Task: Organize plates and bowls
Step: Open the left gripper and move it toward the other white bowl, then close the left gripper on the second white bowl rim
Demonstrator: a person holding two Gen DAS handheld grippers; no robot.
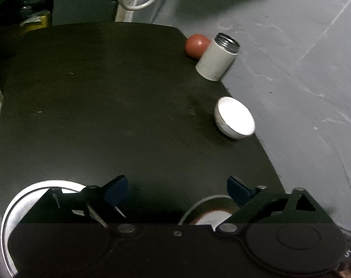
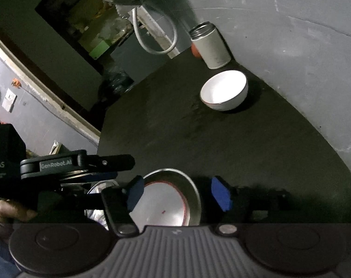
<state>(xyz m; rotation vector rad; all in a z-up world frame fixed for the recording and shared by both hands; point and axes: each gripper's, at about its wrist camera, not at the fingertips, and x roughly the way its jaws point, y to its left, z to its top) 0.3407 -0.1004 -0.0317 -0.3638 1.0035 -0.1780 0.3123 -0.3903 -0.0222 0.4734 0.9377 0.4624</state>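
Above table point(image 2: 221, 143) | right gripper point(image 2: 179, 193) wide, over red-rimmed bowl point(image 2: 164, 203)

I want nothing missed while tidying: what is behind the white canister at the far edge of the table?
A reddish round thing sits right behind the white canister. The canister covers part of it, so its full shape and what it is cannot be told.
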